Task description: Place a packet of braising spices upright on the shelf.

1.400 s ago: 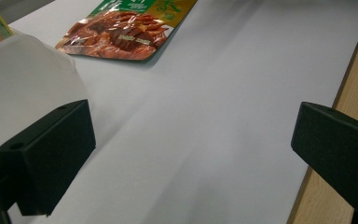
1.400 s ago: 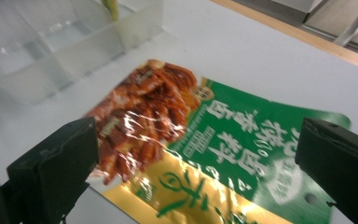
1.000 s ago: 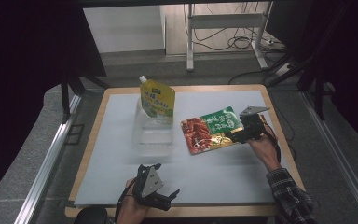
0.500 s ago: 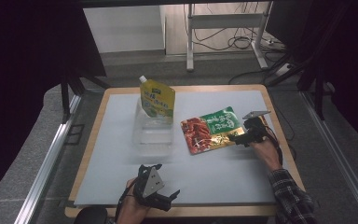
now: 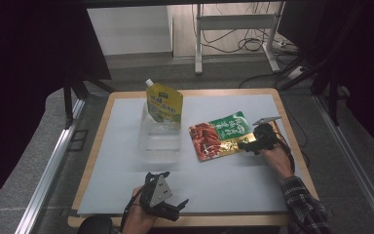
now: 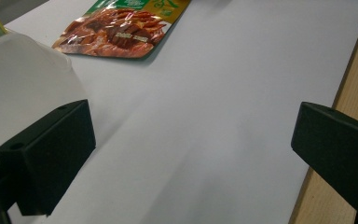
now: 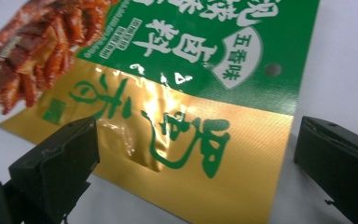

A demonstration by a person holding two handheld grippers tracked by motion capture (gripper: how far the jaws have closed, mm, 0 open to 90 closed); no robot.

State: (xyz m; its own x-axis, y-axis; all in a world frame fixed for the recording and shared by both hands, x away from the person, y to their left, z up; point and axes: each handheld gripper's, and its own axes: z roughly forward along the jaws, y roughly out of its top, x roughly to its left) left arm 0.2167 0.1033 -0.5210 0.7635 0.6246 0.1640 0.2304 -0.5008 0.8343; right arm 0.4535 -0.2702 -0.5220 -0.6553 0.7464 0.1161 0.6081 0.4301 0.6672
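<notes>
Tongs first: our right tongs (image 5: 243, 145) stand wide open, holding nothing, at the gold edge of the snack packet (image 5: 220, 135), which lies flat on the counter (image 5: 126, 195) beside the clear tub (image 5: 159, 136). Our left tongs (image 5: 179, 204), also open and empty, wait nearer us. We should slide one jaw under that edge. Whether it is already lifted is hard to tell.

Dim dark surroundings, evenly lit table (image 5: 233, 165), glare on foil pouch (image 7: 168, 107), perhaps slightly soft
</notes>
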